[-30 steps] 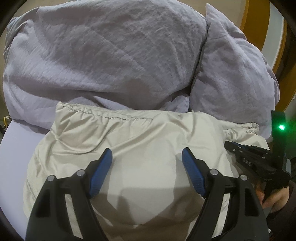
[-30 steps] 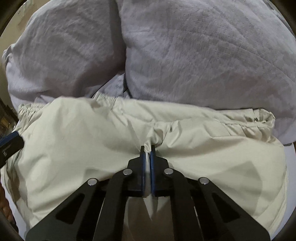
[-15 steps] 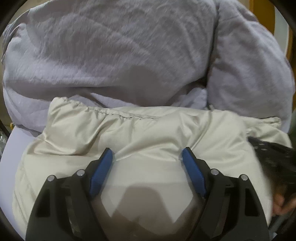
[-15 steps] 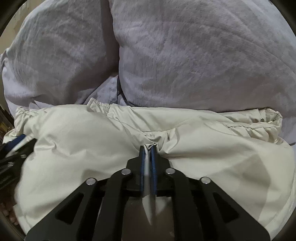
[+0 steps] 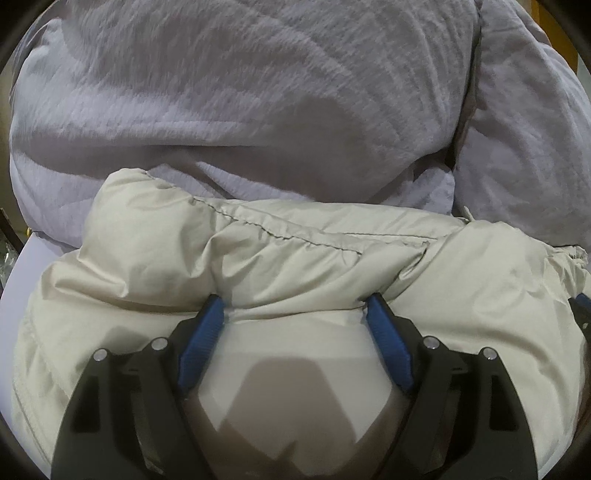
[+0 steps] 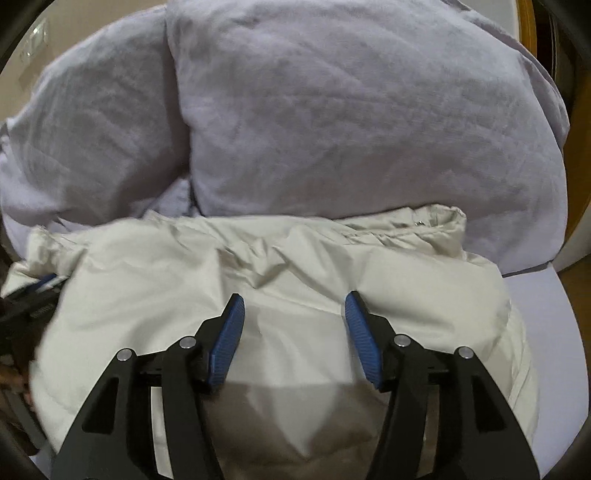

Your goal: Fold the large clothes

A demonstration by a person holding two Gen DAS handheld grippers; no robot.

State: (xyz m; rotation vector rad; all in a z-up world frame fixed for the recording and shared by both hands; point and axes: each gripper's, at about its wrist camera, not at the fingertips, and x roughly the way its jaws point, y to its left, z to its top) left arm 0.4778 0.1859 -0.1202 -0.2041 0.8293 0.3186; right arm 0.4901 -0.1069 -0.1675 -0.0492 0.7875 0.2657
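Note:
A cream puffy jacket (image 5: 288, 258) lies folded on the bed, its gathered hem against the pillows; it also shows in the right wrist view (image 6: 314, 266). My left gripper (image 5: 295, 306) is open, its blue pads pressed against a fold of the jacket. My right gripper (image 6: 293, 304) is open over the jacket's right part, holding nothing. The left gripper's tip (image 6: 40, 291) shows at the left edge of the right wrist view.
Two lavender-grey pillows (image 5: 240, 99) (image 6: 351, 122) lie just behind the jacket. The pale bed sheet (image 6: 546, 332) shows to the right and at the left (image 5: 29, 262). A wooden frame (image 6: 526, 22) stands at the far right.
My right gripper has opened and let go of the jacket fabric it pinched. My left gripper has pushed forward into the jacket, staying open.

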